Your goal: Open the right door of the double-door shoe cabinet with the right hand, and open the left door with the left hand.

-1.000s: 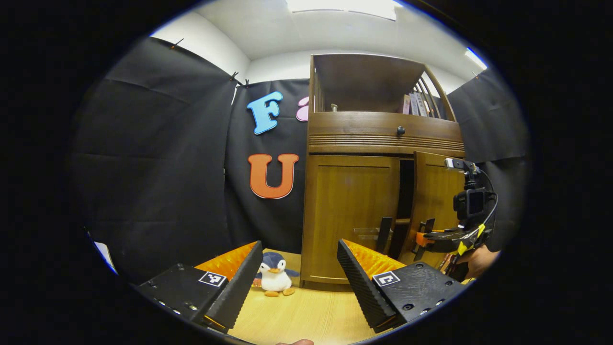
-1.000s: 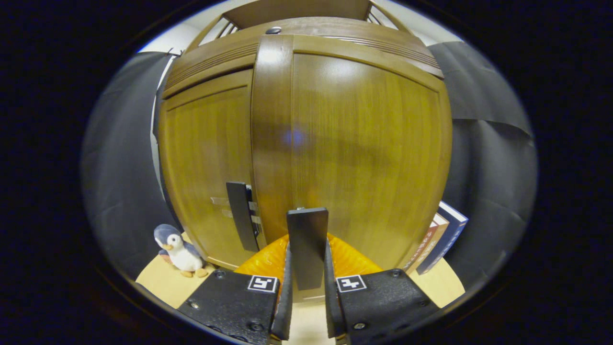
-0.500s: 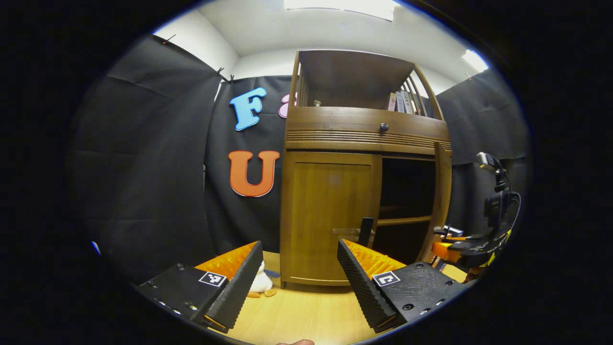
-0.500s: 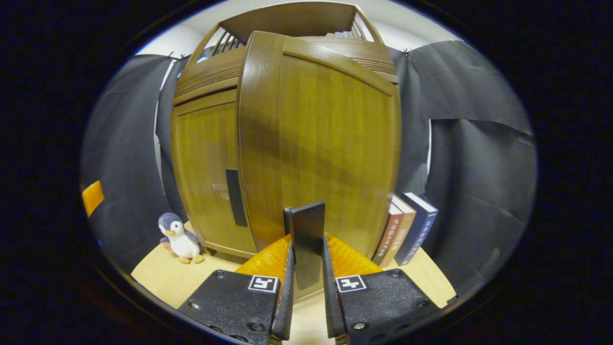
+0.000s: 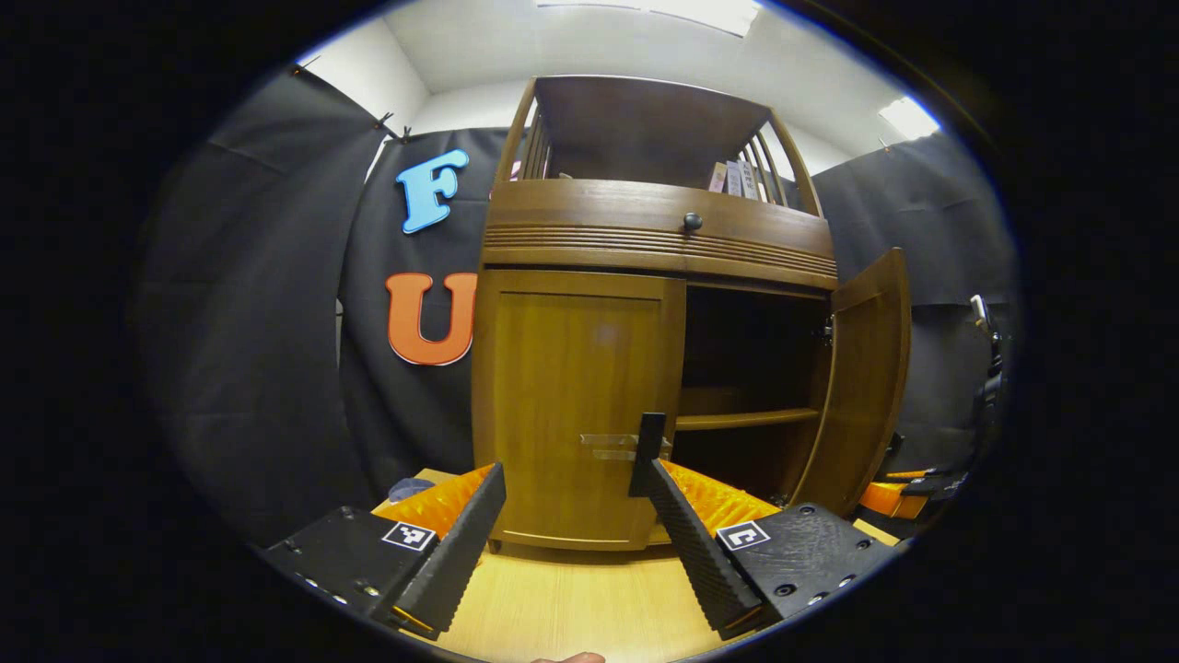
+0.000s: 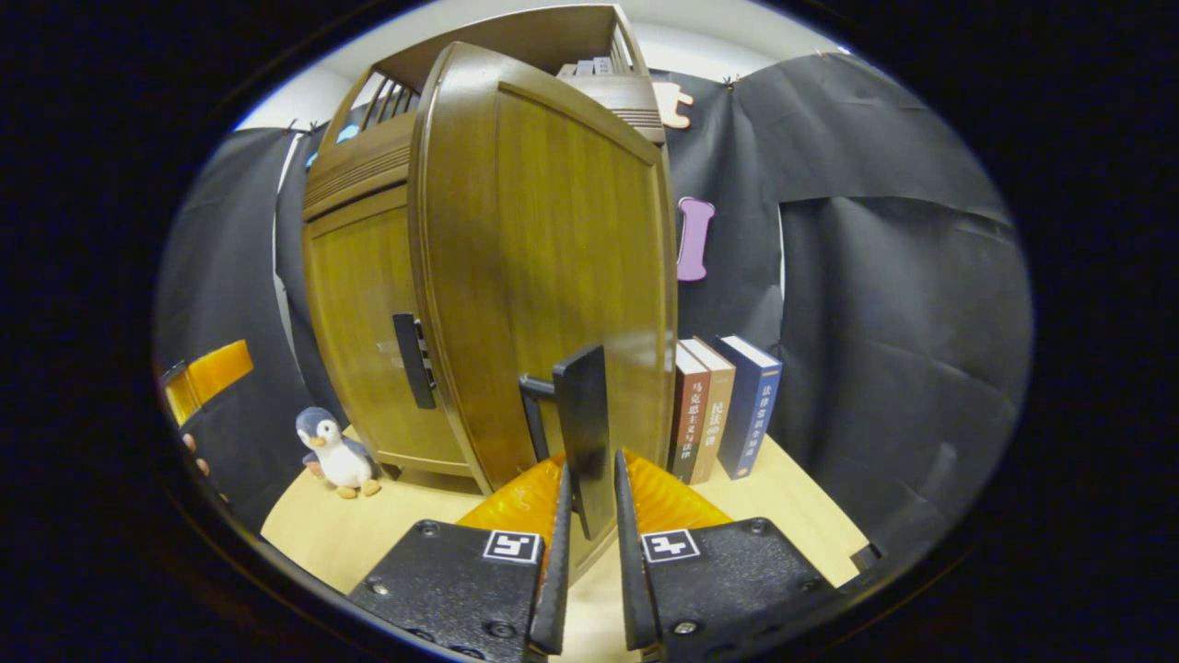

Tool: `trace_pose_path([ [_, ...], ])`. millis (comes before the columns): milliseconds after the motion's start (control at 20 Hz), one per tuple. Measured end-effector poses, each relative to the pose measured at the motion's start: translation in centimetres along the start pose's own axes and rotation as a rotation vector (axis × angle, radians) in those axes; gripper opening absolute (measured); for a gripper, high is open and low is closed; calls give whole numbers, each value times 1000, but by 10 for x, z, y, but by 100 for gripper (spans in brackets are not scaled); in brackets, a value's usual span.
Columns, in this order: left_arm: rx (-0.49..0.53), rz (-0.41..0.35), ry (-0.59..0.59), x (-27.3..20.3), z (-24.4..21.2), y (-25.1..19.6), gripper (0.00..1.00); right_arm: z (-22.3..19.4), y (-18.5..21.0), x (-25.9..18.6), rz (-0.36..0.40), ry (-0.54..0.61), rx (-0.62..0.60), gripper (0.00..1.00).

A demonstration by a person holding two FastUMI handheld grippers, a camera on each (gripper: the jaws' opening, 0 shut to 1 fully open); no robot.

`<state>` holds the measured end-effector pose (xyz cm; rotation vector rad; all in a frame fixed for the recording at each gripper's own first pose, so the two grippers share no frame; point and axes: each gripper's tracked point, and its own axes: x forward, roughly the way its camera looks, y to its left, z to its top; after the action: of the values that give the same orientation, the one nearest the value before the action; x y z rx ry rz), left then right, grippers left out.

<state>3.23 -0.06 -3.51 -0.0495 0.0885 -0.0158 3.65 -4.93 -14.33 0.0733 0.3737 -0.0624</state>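
The wooden shoe cabinet [image 5: 659, 235] stands on a light wood table. Its right door [image 5: 866, 378] is swung wide open, showing a dark inside with a shelf [image 5: 746, 419]. The left door [image 5: 576, 396] is closed, with its black handle [image 5: 649, 442] at the inner edge. My left gripper [image 5: 576, 470] is open, a short way in front of the left door and apart from it. In the right gripper view, my right gripper [image 6: 589, 465] is shut on the right door's black handle [image 6: 585, 433], and the right door [image 6: 553, 258] faces me at an angle.
A toy penguin [image 6: 333, 456] sits on the table left of the cabinet. Three books [image 6: 723, 405] stand upright to the right of it, behind the open door. Black cloth walls close in on both sides. Light table surface [image 5: 571, 608] lies before the cabinet.
The right door has swung from slightly ajar to wide open, pulled by my right gripper, which stays on its handle. My left gripper has moved closer to the left door.
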Motion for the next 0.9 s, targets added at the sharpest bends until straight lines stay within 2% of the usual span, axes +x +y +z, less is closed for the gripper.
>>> trace_pose_path([
  [250,-7,-34,16,10,-1,-19,95,6,-26,-7,-48,-23,10,27],
  [500,-18,-53,31,24,-7,-38,95,9,-70,-16,-129,-28,59,13],
  [900,-41,-32,67,72,-25,-51,95,19,-104,-32,-151,-70,41,12],
])
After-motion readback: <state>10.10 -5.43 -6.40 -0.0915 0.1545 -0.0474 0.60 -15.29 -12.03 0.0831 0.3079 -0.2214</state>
